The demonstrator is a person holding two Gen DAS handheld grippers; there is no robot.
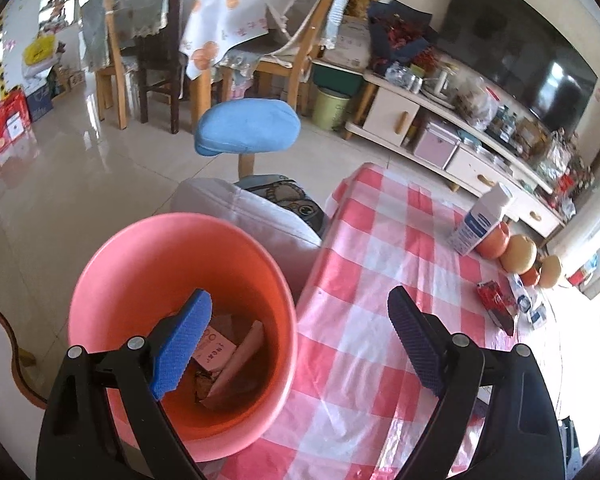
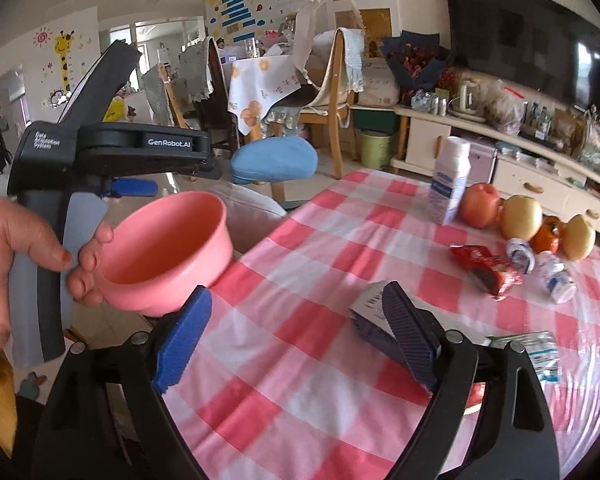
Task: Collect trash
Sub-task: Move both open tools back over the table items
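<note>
Checkered tablecloth carries litter; left gripper hangs spread over the pink bin, right gripper spread, likely reaching next for the crumpled wrapper mid-table.

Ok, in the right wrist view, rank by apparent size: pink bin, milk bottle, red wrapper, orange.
1. Pink bin, though it is nearest the camera.
2. Milk bottle.
3. Red wrapper.
4. Orange, partly hidden between the other fruit.
</note>
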